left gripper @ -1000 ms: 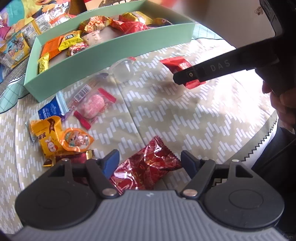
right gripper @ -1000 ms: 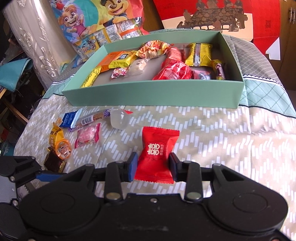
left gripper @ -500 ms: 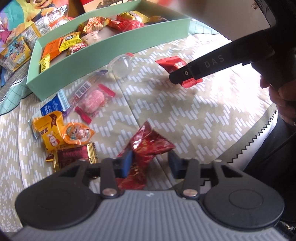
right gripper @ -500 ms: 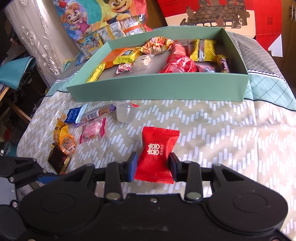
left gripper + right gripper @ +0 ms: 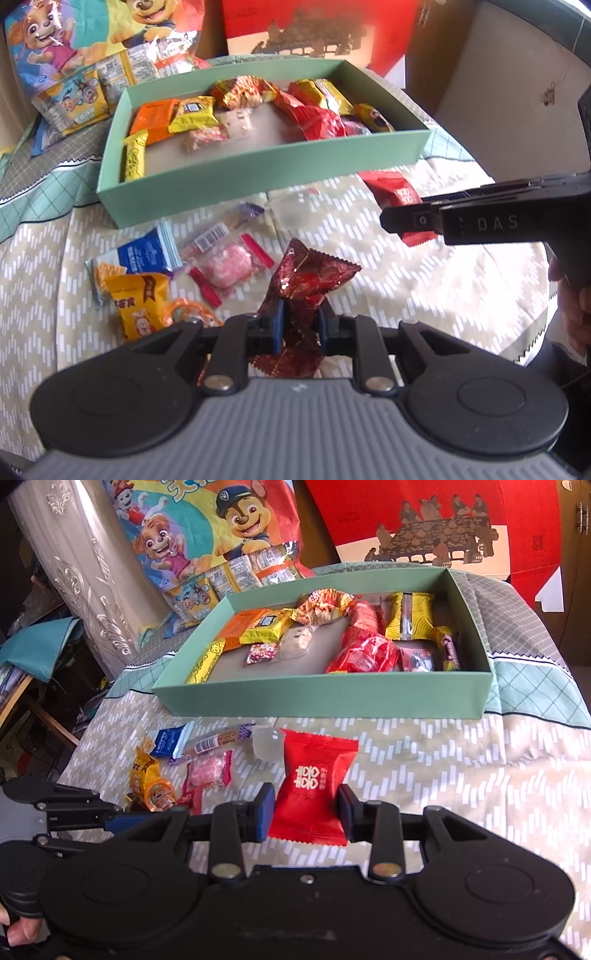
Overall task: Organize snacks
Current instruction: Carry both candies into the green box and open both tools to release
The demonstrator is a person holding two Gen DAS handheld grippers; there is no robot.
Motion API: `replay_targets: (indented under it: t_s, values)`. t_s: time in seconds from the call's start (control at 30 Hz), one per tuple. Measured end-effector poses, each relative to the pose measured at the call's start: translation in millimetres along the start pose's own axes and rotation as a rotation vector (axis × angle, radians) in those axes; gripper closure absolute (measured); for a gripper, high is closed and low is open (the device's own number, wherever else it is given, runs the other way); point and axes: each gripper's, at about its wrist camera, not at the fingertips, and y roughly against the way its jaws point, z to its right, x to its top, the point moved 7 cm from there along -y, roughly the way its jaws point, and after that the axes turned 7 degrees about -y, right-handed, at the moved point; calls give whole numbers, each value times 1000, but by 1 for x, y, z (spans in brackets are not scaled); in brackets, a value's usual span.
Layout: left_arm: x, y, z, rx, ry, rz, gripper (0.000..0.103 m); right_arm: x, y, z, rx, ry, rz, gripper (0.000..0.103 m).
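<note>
My left gripper (image 5: 300,325) is shut on a dark red foil snack packet (image 5: 306,280), lifted off the patterned cloth and crumpled between the pads. My right gripper (image 5: 306,814) is shut on a bright red candy packet (image 5: 314,779) with white characters, held above the cloth; the same packet (image 5: 395,195) shows at the right gripper's tip in the left wrist view. The mint green box (image 5: 258,173) (image 5: 332,698) lies beyond both, open-topped, with several wrapped snacks inside. Loose on the cloth at left are a pink candy (image 5: 229,269), a blue packet (image 5: 147,254) and a yellow packet (image 5: 138,306).
A clear jelly cup (image 5: 266,744) lies just in front of the box. A cartoon-dog snack bag (image 5: 207,535) and a red gift box (image 5: 436,520) stand behind the green box. A person's hand (image 5: 572,310) holds the right gripper. The cloth drops off at the left (image 5: 74,738).
My left gripper's jaws closed on the dark red foil packet and lifted it off the cloth, tilting up toward the box. The right gripper kept its hold on the red candy packet.
</note>
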Motion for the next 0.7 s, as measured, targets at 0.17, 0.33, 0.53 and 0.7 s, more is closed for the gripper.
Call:
replay_targets:
  t_s: [0.17, 0.33, 0.53, 0.7]
  values:
    - [36, 12, -37, 48, 51, 70, 85, 35, -5, -20, 47, 1, 23, 68]
    - [76, 6, -88, 113, 111, 95, 85, 78, -23, -47, 92, 11, 39, 68]
    - [102, -24, -127, 158, 133, 64, 85, 116, -67, -71, 124, 4, 5, 68]
    - [115, -53, -146, 180, 144, 34, 84, 134, -102, -77, 142, -25, -37, 67]
